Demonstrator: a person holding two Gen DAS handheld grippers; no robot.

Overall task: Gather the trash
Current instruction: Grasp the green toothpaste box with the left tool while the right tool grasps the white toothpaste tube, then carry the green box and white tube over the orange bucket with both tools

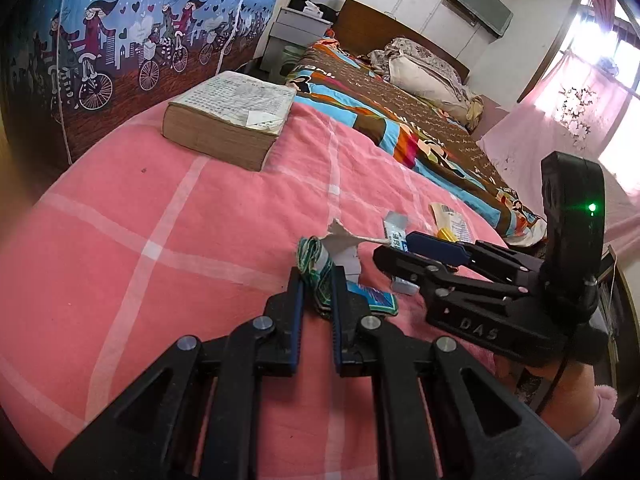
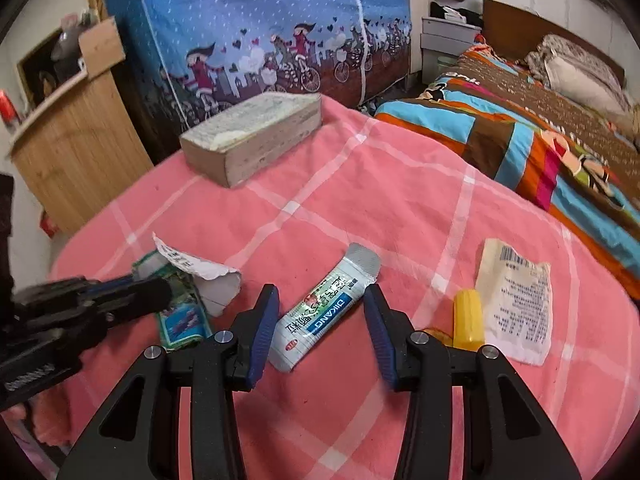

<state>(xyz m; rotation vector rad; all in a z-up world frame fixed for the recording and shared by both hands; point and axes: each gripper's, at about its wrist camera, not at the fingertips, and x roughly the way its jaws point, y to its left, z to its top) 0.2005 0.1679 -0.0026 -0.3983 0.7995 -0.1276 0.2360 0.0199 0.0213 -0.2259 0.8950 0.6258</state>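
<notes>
The left claw (image 1: 318, 280) is closed on a green crumpled wrapper (image 1: 316, 268) lying on the pink checked blanket (image 1: 180, 208). The toothpaste tube (image 2: 328, 308) is seen between the fingers of the right claw (image 2: 320, 312), which stand apart, untouched by the pads. A paper receipt (image 2: 516, 304) and yellow cap (image 2: 468, 320) lie to its right.

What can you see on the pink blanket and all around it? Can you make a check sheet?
Surface: pink checked blanket, soft cloth.
Job's things: green wrapper, torn paper, white tube, yellow piece, printed slip.
Clutter: thick old book at the far end.
Grippers: left gripper shut on the green wrapper; right gripper open, the white tube lying between its fingers, not pinched.
Cables: black cable behind the right gripper.
Surroundings: bed with colourful quilt, blue cyclist curtain, wooden cabinet.
</notes>
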